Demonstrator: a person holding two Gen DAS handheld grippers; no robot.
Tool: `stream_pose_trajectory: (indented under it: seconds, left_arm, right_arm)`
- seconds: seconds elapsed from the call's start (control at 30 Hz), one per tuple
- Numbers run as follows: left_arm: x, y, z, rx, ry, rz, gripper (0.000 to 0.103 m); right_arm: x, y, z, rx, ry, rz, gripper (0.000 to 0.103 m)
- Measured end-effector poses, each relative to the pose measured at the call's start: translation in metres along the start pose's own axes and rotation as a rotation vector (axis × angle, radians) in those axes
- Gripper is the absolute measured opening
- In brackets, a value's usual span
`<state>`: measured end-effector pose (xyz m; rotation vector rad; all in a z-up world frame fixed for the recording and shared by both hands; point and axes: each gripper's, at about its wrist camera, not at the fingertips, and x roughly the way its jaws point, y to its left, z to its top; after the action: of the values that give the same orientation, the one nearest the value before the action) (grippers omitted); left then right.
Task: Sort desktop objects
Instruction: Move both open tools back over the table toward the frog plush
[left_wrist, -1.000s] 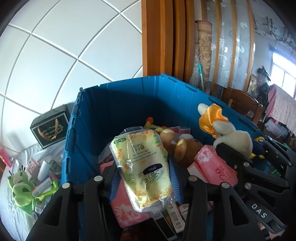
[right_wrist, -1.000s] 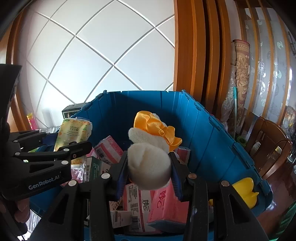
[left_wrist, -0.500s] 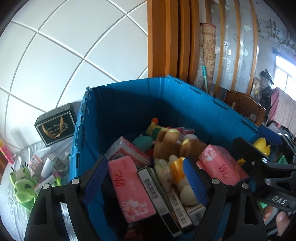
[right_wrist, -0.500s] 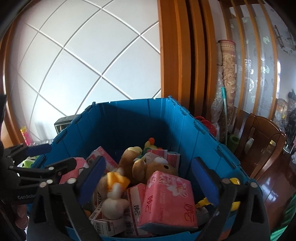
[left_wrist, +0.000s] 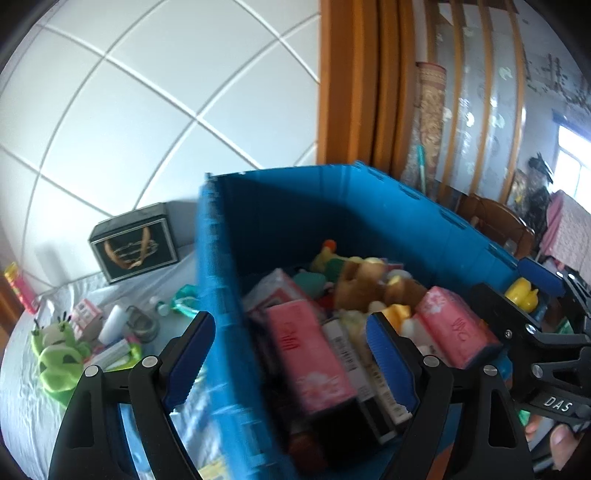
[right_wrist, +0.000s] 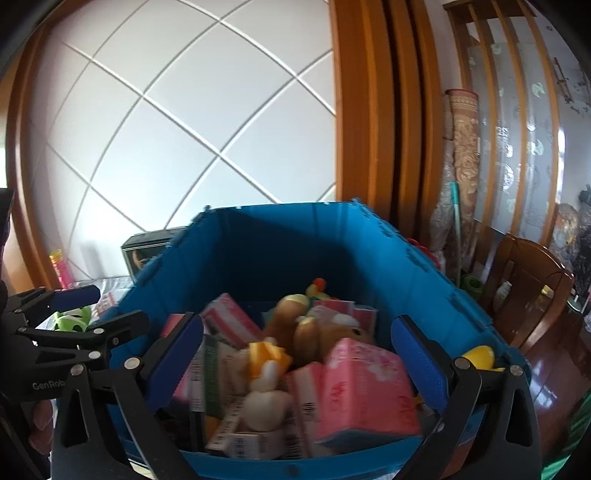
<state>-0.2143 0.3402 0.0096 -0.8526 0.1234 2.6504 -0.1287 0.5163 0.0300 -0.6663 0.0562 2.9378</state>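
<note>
Dropped wipes pack and white plush (right_wrist: 264, 391) into blue crate (right_wrist: 280, 240); left gripper (left_wrist: 291, 354) and right gripper (right_wrist: 297, 354) just opened wide, emptied for more sorting.

Blue crate (right_wrist: 280, 243) packed: pink tissue packs (right_wrist: 364, 387), barcoded boxes (right_wrist: 236, 439), brown plush bear (right_wrist: 314, 328), white plush (right_wrist: 264, 402) lying on top.

Crate packed, open from above
The blue crate (right_wrist: 280, 254) brims with pink boxes (right_wrist: 365, 391) and plush toys (right_wrist: 314, 328); its tall walls bar sideways entry.
</note>
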Motion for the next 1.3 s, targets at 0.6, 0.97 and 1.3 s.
stream_pose_trajectory:
  seconds: [0.6, 0.97, 1.3]
  left_arm:
    - [-0.052, 0.281, -0.086, -0.275, 0.093, 0.294, 0.095]
    - [-0.044, 0.402, -0.160, -0.440, 0.255, 0.428, 0.095]
    - [-0.037, 0.433, -0.172, -0.462, 0.317, 0.530, 0.095]
  right_arm:
    - [0.013, 0.243, 0.012, -0.114, -0.034, 0.289, 0.103]
    - [0.080, 0.369, -0.048, -0.211, 0.203, 0.390, 0.103]
    - [0.140, 0.399, -0.064, -0.201, 0.297, 0.481, 0.103]
